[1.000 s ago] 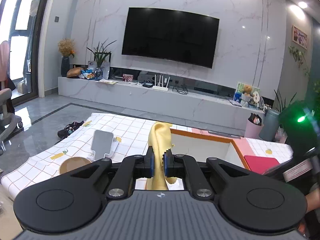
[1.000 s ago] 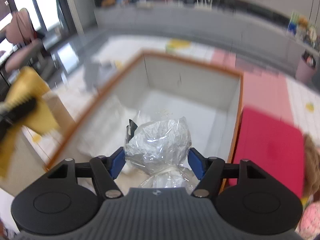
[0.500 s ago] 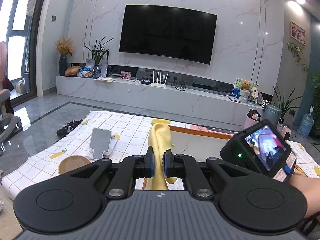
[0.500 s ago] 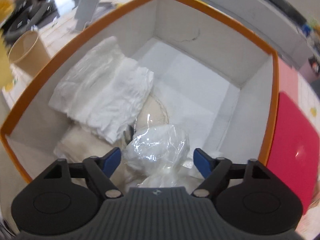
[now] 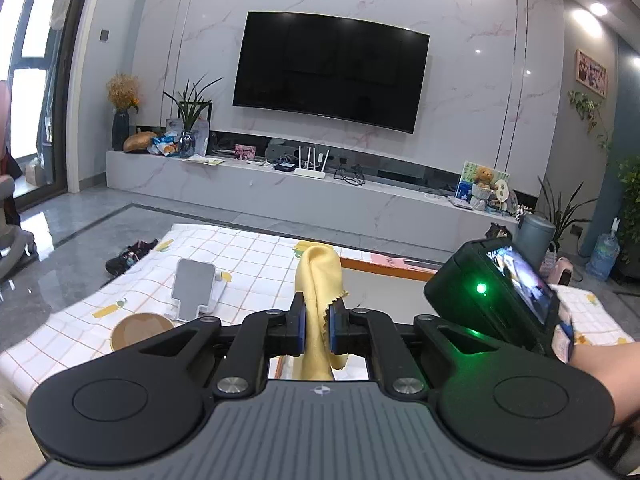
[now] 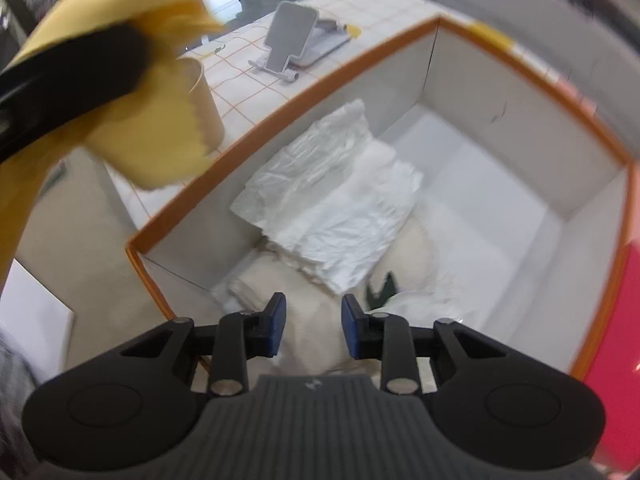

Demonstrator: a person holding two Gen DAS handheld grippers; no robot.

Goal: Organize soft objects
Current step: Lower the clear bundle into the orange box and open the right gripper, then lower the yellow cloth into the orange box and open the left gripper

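**Left claw grips a yellow cloth while the right claw hangs open over the storage box**

Seen from the left wrist, the left claw is closed on a soft yellow cloth with a zigzag-cut edge. The cloth stands up in a fold between the blue pads and hangs down below them. Beyond it lies a desk covered by a white cloth with an orange grid, carrying a grey phone stand and a brown paper cup. Only the far orange rim of the box shows here. A black wall-mounted television fills the background. The back of the right claw's unit, with a green light and a small screen, shows at right.

The right wrist view looks down into the orange-rimmed white cardboard box, revealing what the other view hides. A crumpled white tissue sheet lies against the left inner wall, on top of cream-coloured soft items. A clear plastic-wrapped bundle sits at the near end. The right claw hovers above them with its pads apart, holding nothing. The yellow cloth appears blurred at upper left, outside the box and above the cup.
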